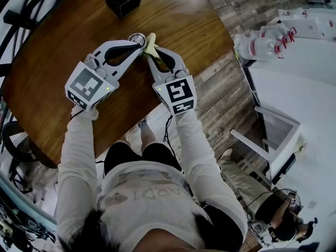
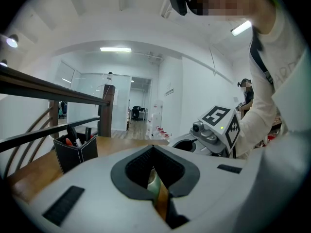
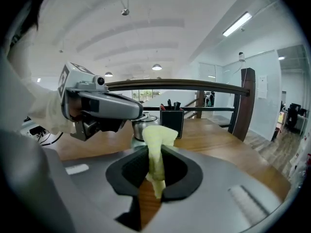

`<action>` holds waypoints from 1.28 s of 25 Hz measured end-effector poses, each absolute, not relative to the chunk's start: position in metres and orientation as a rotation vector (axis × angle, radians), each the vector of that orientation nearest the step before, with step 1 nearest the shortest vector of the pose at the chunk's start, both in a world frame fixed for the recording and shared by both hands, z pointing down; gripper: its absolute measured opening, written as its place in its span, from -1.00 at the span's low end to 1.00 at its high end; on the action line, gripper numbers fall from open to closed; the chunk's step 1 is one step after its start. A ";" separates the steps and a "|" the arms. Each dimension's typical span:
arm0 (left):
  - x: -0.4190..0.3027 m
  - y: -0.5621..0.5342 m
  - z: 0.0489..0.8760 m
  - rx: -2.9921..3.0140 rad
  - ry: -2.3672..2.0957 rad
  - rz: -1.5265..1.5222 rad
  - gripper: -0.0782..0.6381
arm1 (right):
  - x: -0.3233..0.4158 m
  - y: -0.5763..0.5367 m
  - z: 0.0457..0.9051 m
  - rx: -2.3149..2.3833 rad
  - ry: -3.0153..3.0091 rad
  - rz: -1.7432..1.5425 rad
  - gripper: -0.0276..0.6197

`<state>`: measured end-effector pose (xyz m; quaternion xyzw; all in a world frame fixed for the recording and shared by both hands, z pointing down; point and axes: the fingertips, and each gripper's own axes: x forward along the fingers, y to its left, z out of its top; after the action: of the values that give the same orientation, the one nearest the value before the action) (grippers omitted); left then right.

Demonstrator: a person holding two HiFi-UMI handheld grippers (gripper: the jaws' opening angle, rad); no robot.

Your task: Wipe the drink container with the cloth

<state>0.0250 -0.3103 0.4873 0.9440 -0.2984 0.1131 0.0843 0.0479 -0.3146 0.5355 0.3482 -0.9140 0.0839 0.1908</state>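
Wiping step in hand: right gripper [image 3: 154, 179] pinched tight on yellow cloth [image 3: 157, 139], free end just beside steel drink container [image 1: 137, 37] on table [image 1: 58, 51]. Left gripper [image 2: 156, 181] nearly closed on thin metal part, seemingly container's, steadying it. Next: rub cloth round wall with firm contact.

Pale yellow cloth [image 3: 156, 144]; silver drink container [image 3: 142, 125]; brown wood-grain table [image 1: 173, 25].

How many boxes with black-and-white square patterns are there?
2. One white marker cube sits on the left gripper, which grips the metal drink container; the other sits on the right gripper, which pinches the yellow cloth.
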 end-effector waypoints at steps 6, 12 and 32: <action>0.028 -0.310 0.488 2.812 -0.890 0.339 -0.77 | 0.040 -0.298 0.534 0.952 -2.591 0.272 -0.73; 0.026 -0.311 0.486 2.816 -0.883 0.324 -0.77 | 0.022 -0.285 0.539 0.895 -2.597 0.272 -0.73; 0.030 -0.312 0.483 2.818 -0.874 0.313 -0.77 | 0.012 -0.277 0.605 0.844 -2.452 0.394 -0.73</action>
<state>0.0299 -0.3118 0.4833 0.9462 -0.2934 0.1049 0.0870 0.0118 -0.2768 0.6048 0.3111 -0.9035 0.1451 0.2566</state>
